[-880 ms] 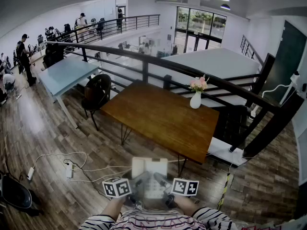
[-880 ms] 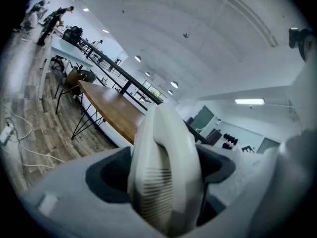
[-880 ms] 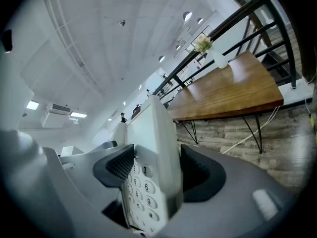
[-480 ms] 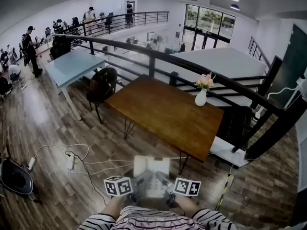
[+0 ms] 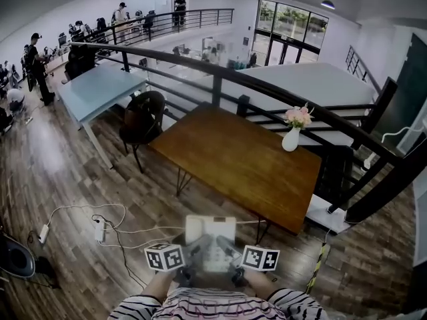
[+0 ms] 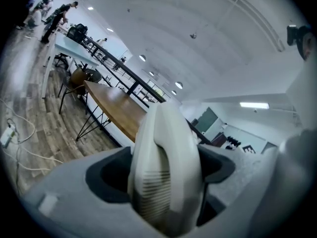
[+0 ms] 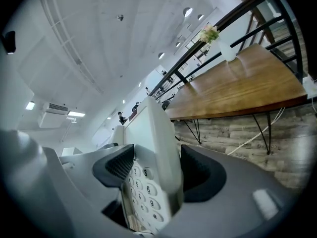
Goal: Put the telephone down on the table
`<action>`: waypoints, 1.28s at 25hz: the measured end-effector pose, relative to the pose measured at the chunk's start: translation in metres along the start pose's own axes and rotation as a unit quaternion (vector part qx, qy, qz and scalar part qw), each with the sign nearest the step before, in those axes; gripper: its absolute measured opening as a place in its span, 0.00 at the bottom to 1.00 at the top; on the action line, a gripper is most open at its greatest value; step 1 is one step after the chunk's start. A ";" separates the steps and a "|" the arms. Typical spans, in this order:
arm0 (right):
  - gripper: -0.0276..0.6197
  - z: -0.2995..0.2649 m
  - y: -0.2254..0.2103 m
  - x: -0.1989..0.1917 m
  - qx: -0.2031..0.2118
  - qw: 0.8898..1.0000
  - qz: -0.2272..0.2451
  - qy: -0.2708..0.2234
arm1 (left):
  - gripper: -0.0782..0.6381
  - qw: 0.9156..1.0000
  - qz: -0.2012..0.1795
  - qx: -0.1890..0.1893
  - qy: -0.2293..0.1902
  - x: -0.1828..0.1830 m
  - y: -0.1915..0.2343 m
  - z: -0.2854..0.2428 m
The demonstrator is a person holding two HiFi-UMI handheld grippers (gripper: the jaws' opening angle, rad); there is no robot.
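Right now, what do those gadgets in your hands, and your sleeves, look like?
The left gripper and right gripper have grey bodies and dark fingers, ribbed on the right one. Each carries a cube of black-and-white square markers. The sleeves are striped.

The telephone [image 5: 210,240] is smooth off-white plastic with a faint sheen, and the pads [image 7: 118,166] of the right hand-held gripper [image 7: 151,170] are dark, matt and finely ribbed. The far desk [image 5: 233,160] is brown wood, smooth and softly glossy, on thin dark metal legs [image 5: 179,182] — the floor [image 5: 60,172] is grey-brown wood plank that catches the light, the railing [image 5: 267,89] matt dark metal.
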State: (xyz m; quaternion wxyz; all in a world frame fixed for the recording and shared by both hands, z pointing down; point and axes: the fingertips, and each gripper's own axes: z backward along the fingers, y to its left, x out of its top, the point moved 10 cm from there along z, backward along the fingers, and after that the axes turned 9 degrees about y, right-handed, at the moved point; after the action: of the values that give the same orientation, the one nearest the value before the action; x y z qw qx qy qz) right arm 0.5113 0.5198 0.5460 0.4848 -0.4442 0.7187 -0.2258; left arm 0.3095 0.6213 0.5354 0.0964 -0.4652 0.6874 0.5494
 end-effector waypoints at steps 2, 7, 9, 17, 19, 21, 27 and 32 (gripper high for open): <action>0.50 -0.040 0.012 0.017 -0.002 1.000 0.000 -0.003 | 0.67 1.000 0.001 -0.001 0.001 0.031 0.033 0.005; 0.50 -0.128 0.035 0.064 -0.002 1.000 -0.002 -0.013 | 0.67 1.000 -0.005 -0.005 0.007 0.109 0.103 0.008; 0.50 -0.156 0.041 0.080 -0.002 1.000 -0.005 -0.019 | 0.67 1.000 -0.011 -0.006 0.010 0.137 0.125 0.007; 0.50 -0.243 0.058 0.134 -0.012 0.999 -0.018 -0.035 | 0.67 0.999 -0.016 -0.017 0.026 0.219 0.197 -0.003; 0.50 -0.256 0.058 0.149 -0.016 0.999 -0.019 -0.033 | 0.67 0.999 -0.010 -0.018 0.027 0.235 0.208 -0.009; 0.50 -0.268 0.055 0.165 -0.019 0.999 -0.018 -0.029 | 0.67 1.000 -0.003 -0.018 0.025 0.249 0.217 -0.019; 0.50 -0.303 0.031 0.236 -0.013 1.000 -0.021 -0.017 | 0.67 1.000 -0.002 -0.011 0.022 0.306 0.241 -0.068; 0.50 -0.325 0.003 0.296 -0.006 1.000 -0.013 -0.009 | 0.67 1.000 -0.003 -0.007 0.014 0.347 0.254 -0.116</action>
State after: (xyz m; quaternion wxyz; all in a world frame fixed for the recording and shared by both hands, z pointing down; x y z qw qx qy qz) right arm 0.1788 0.2329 0.5359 0.4859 -0.4582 0.7098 -0.2238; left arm -0.0259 0.3287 0.5247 0.0846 -0.4756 0.6834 0.5474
